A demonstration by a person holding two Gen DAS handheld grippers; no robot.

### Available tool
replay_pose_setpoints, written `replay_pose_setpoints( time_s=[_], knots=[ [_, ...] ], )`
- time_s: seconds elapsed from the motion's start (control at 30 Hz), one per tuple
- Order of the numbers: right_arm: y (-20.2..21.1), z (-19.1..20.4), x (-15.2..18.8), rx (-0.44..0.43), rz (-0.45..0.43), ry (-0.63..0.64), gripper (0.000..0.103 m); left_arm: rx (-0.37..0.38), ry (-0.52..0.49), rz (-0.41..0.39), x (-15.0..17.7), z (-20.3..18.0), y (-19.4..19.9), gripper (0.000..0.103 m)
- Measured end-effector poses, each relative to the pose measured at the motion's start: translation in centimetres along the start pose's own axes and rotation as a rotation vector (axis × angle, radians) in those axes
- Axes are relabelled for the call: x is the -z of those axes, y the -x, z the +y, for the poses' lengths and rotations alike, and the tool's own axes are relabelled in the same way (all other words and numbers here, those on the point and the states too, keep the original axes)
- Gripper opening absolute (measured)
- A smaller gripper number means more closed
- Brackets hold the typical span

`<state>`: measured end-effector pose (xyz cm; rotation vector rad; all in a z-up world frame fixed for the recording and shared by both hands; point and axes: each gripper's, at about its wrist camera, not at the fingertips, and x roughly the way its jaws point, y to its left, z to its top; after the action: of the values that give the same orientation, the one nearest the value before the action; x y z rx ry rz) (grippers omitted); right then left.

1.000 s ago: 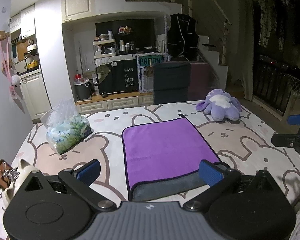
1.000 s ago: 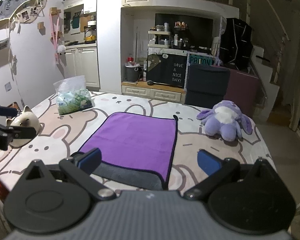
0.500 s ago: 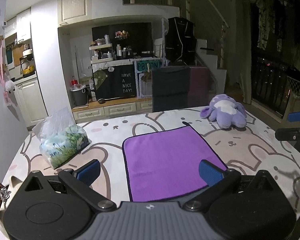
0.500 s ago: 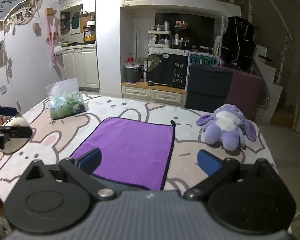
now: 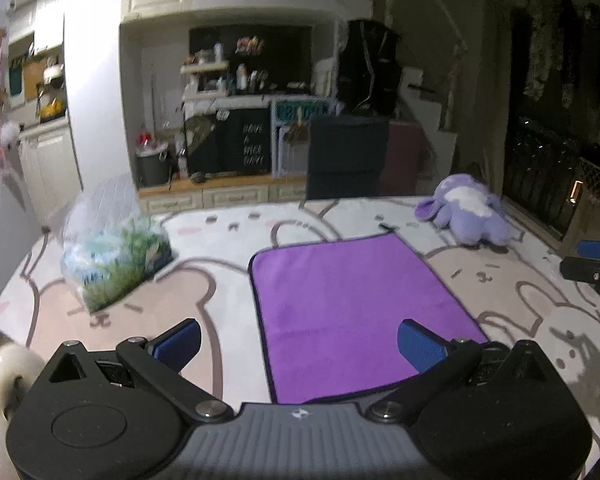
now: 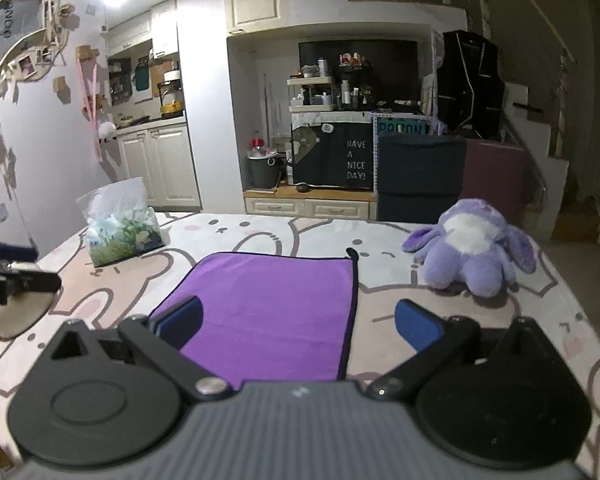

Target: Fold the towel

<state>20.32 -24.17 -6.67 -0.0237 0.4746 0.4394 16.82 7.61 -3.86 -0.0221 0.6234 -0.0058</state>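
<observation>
Purple towel (image 5: 356, 304) flat on the bunny-print bedcover (image 6: 260, 236), apparently folded once already. Left gripper (image 5: 300, 340) and right gripper (image 6: 298, 320) both spread apart, holding nothing, poised over its near edge. Next: pinching both near corners together.

Plush rabbit (image 6: 474, 246) and tissue bag (image 6: 120, 226) — well apart — on rabbit-print cover (image 6: 420, 308).

Left gripper (image 5: 298, 342) jaws spread, empty; right gripper (image 6: 298, 322) likewise
</observation>
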Motion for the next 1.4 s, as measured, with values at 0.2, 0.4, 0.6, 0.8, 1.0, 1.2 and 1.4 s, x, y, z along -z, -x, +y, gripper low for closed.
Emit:
replay_pose_setpoints(
  time_s=[0.2, 0.4, 0.6, 0.8, 1.0, 1.2, 1.4],
  knots=[
    [-2.5, -0.7, 1.2, 0.049, 0.063, 0.021, 0.103, 0.012, 0.013, 0.071, 1.2, 0.9, -2.3, 0.103],
    [-5.3, -1.9, 2.7, 0.032, 0.156, 0.013, 0.103, 0.057, -0.008, 0.131, 2.3, 1.2, -4.5, 0.103],
    [-7.4, -2.2, 4.6, -0.011, 0.209, 0.08, 0.103, 0.148, 0.016, 0.174, 3.7, 1.7, -6.3, 0.103],
    [-9.0, -1.8, 5.7, -0.118, 0.332, 0.108, 0.103, 0.189, 0.059, 0.261, 4.8, 2.0, -8.0, 0.103],
    [-10.1, -1.8, 5.9, -0.196, 0.409, 0.051, 0.095, 0.208, 0.16, 0.319, 5.3, 3.0, -9.0, 0.103],
    [-11.5, -2.5, 6.3, -0.197, 0.46, 0.011, 0.07, 0.26, 0.226, 0.305, 5.2, 3.9, -9.1, 0.101],
    [-12.0, -2.3, 6.6, -0.169, 0.48, 0.025, 0.04, 0.256, 0.249, 0.343, 5.2, 3.9, -9.8, 0.077]
  ],
)
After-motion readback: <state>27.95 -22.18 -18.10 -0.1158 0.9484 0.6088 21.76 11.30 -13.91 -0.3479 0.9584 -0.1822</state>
